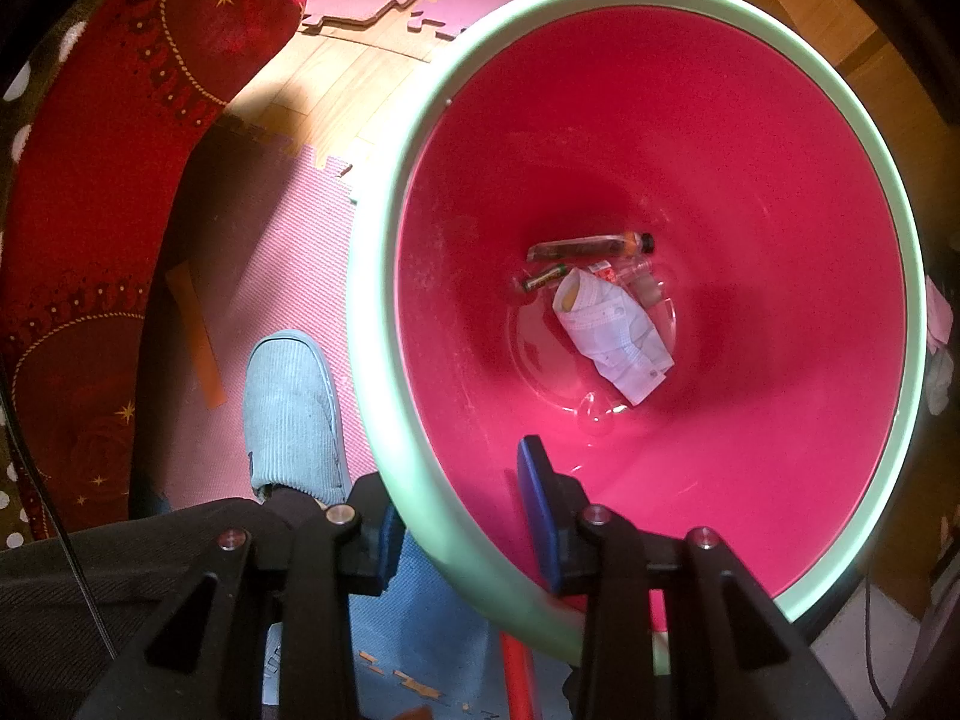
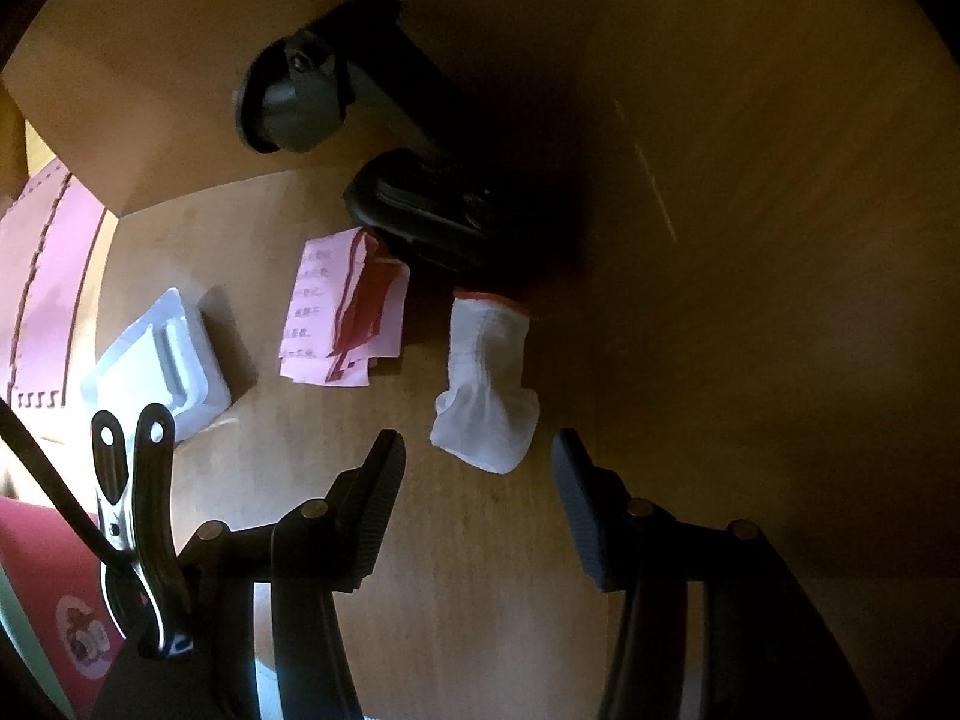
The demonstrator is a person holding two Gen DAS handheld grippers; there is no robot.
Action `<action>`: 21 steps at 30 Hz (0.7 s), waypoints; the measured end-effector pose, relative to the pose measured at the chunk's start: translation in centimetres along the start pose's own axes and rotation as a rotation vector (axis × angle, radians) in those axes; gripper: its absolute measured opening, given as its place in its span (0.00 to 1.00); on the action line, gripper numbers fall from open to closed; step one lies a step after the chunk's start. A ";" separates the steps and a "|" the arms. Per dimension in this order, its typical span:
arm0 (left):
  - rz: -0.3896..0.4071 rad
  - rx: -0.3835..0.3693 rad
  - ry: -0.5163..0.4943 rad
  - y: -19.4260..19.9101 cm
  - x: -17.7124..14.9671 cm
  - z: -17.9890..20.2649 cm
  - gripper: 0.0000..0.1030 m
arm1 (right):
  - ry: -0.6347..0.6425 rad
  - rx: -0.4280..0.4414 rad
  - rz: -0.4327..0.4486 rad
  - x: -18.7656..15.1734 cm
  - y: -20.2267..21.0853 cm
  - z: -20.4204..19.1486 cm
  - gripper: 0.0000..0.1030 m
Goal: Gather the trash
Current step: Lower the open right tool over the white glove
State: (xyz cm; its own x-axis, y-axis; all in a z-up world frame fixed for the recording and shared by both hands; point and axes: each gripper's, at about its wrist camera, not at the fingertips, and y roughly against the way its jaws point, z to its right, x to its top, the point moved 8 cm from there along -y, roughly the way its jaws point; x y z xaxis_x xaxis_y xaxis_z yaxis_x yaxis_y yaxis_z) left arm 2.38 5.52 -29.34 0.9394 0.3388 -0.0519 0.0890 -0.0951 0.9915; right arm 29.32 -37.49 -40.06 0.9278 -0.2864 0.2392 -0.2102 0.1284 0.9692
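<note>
Three scraps left on floor | my right gripper (image 2: 477, 495) jaws open, empty, white glove (image 2: 485, 381) at 12 o'clock | straddle glove, then pinch | left gripper (image 1: 459, 516) clamps bin (image 1: 384, 324) rim

The pale-green rim of the pink plastic bin (image 1: 384, 276) is cut off by the left hand-held gripper (image 1: 462, 516) at the bottom. Small items beside the crumpled white paper (image 1: 612, 330) are too tiny to identify. The black caster wheel's (image 2: 294, 99) chair base fades into shadow.
</note>
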 end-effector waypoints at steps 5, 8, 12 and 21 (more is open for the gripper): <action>0.000 -0.001 0.000 0.0 0.0 0.1 0.35 | -0.008 -0.002 -0.005 0.3 -0.4 0.2 0.51; -0.001 -0.001 0.001 0.0 0.0 0.0 0.35 | -0.015 0.001 -0.010 0.5 -0.7 0.2 0.51; -0.001 0.000 0.000 0.0 0.0 0.0 0.35 | -0.016 -0.002 -0.018 0.6 -1.1 0.5 0.51; -0.001 0.000 0.001 0.0 0.0 0.1 0.35 | -0.022 -0.011 -0.043 1.7 -2.6 0.6 0.51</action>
State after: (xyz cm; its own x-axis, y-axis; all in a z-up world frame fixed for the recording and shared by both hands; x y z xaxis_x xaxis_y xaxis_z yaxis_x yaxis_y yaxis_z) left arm 2.41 5.38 -29.36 0.9392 0.3394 -0.0524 0.0896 -0.0950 0.9914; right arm 31.28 -38.87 -42.11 0.9288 -0.3130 0.1983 -0.1663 0.1263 0.9780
